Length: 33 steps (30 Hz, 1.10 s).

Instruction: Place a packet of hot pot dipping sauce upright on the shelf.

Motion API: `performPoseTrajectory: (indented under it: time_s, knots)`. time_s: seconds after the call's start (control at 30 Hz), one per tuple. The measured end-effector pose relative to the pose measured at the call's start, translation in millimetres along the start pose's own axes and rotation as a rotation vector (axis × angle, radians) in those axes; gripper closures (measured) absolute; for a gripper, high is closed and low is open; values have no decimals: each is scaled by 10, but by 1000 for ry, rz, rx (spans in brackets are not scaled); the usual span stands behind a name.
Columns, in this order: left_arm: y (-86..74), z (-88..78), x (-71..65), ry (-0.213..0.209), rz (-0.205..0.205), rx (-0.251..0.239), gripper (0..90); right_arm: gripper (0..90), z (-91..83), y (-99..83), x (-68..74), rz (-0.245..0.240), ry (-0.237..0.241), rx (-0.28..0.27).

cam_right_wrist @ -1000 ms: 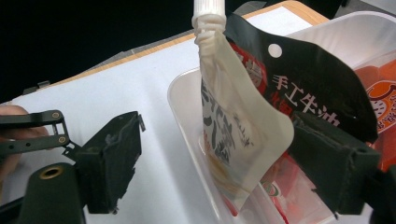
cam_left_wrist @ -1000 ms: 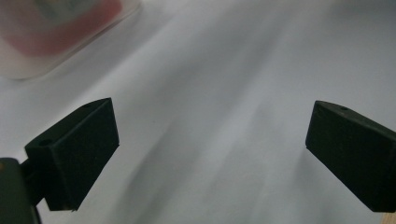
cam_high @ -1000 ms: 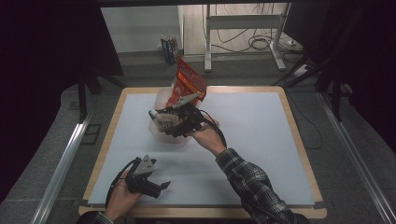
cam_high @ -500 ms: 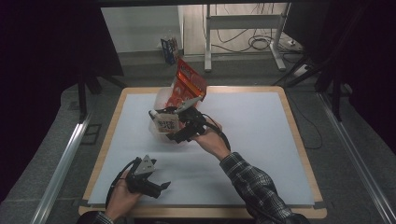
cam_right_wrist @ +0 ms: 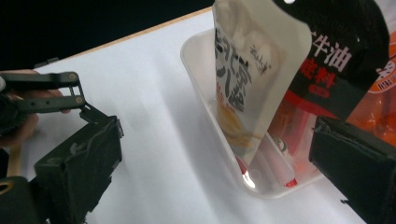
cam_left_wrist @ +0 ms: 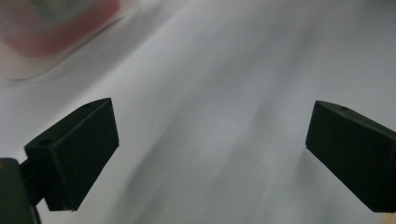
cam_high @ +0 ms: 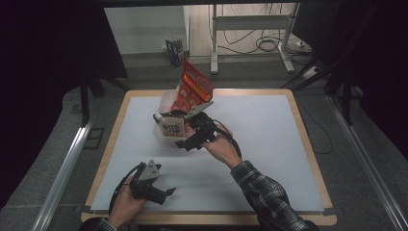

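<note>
High view: a white surface (cam_high: 269,144) with a wooden edge. A clear plastic tub (cam_high: 166,132) sits left of centre toward the far side, with an orange-red packet (cam_high: 192,89) standing tall out of it and a pale labelled pouch (cam_high: 172,127) at its near end. The right claw (cam_high: 185,139) is at the tub's near right corner, hand (cam_high: 221,149) behind it. The left claw (cam_high: 166,192) is near the front edge, well apart from the tub, jaws spread.

Left gripper view: both black jaws stand wide apart over bare white surface, nothing between them. A blurred part of the tub (cam_left_wrist: 60,51) shows at upper left.

Right gripper view: jaws wide, nothing gripped. The tub (cam_right_wrist: 205,93) lies between and beyond them, holding an upright cream pouch (cam_right_wrist: 247,79) and a dark packet (cam_right_wrist: 336,56) with red and white print. The other gripper (cam_right_wrist: 42,95) shows at far left.
</note>
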State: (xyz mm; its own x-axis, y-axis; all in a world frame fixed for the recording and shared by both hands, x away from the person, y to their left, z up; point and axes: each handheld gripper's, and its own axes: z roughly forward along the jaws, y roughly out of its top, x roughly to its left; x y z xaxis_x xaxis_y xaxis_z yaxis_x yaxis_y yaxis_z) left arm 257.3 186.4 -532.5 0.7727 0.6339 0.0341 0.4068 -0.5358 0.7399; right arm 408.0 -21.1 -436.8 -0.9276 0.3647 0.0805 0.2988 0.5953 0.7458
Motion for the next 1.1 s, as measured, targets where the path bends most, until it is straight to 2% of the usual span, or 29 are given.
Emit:
performPoseTrajectory:
  time_s: [0.27,0.7,0.97,1.1]
  knots:
    - [-1,3,-2,0,2,2,23,0,-55,-97,2,9,-4,-27]
    - [0,5,-5,2,4,4,24,0,-105,-271,14,15,-23,-34]
    - [-2,7,-5,3,6,3,24,0,-126,-334,49,-5,-38,-38]
    - [-2,5,-7,4,7,2,24,0,-131,-360,76,-23,-42,-20]
